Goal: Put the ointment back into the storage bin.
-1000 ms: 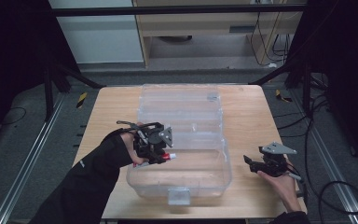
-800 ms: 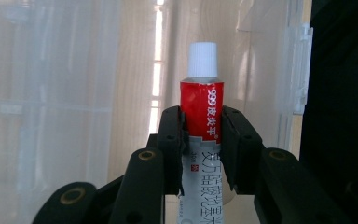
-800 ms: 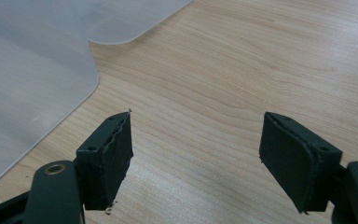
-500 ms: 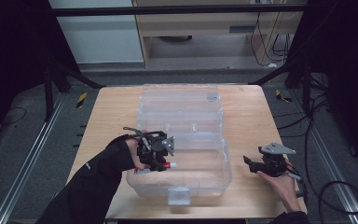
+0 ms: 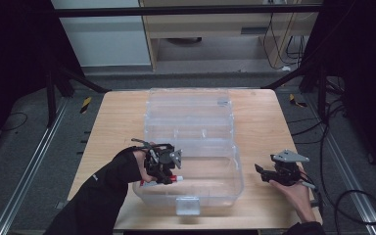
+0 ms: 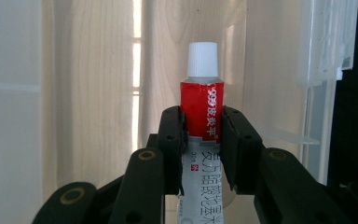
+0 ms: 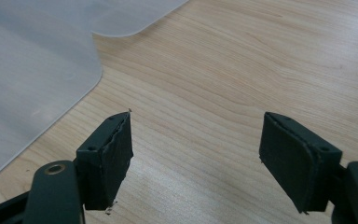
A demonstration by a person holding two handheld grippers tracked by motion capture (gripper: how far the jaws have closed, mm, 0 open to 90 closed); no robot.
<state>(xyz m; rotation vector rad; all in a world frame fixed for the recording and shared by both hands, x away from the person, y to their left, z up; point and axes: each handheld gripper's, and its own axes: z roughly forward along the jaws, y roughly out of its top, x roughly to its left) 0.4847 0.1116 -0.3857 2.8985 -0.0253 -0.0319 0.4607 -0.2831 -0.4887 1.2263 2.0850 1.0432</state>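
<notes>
Small red-and-white ointment tube with white screw cap [image 6: 202,105]: cap closed, clamped mid-body, lower centre-left of high view, inside clear plastic storage box [image 5: 210,186], front compartment.

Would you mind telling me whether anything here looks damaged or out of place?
Nothing stands out. The tube sits straight between the left gripper fingers inside the clear box, and the right gripper is open over bare table.

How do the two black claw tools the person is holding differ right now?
The left gripper is clamped on a red and white tube; the right gripper has open, empty jaws. The left gripper is over the clear plastic box; the right gripper is beside that box, above the wooden table. Both have black jaws.
</notes>
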